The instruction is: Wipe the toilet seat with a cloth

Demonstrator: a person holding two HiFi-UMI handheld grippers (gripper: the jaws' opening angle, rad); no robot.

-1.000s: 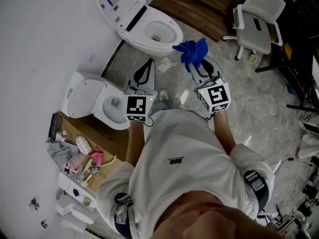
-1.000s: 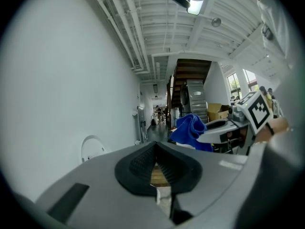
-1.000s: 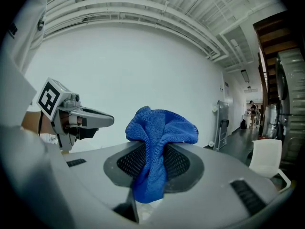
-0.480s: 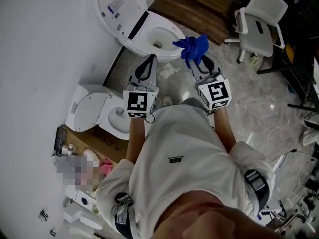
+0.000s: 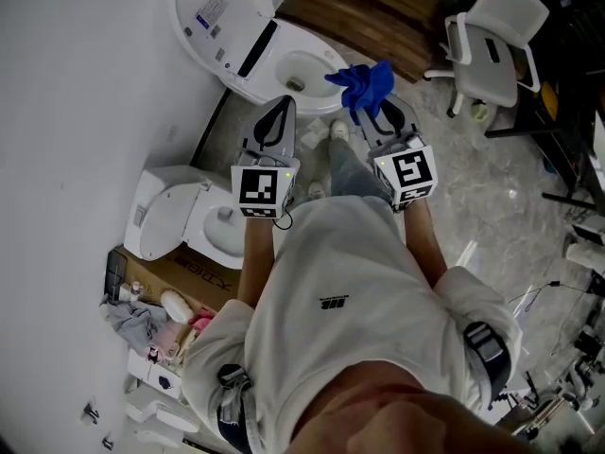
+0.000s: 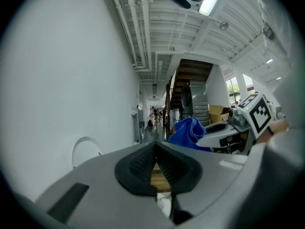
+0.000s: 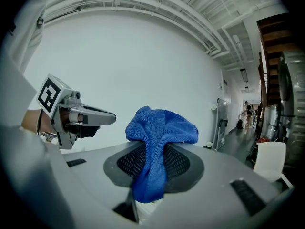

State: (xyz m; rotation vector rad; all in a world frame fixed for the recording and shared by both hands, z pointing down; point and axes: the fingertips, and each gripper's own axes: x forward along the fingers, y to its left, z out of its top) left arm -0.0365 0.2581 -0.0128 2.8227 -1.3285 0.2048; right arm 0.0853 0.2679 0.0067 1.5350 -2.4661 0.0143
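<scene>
Grey stone floor point(image 5: 492, 216) runs under both tools, and the toilet point(image 5: 248, 64) with its lid point(image 5: 213, 12) raised stands just ahead of them. The right gripper point(image 5: 376, 116) is clamped on the blue cloth point(image 7: 159, 128), which bunches above the jaws and hangs down between the pads. The toilet seat point(image 5: 331, 57) lies just beyond that cloth and slightly to its left. The left gripper point(image 5: 282, 110) has its jaws together with nothing between them, and it sits level with the right one, on its left.

The step looks like the approach. To wipe well, lower the right gripper so the loose bunch of cloth meets the seat rather than the hard jaw tips. Keep a firm grip and sweep along the ring. The left gripper should stay out of the way.
</scene>
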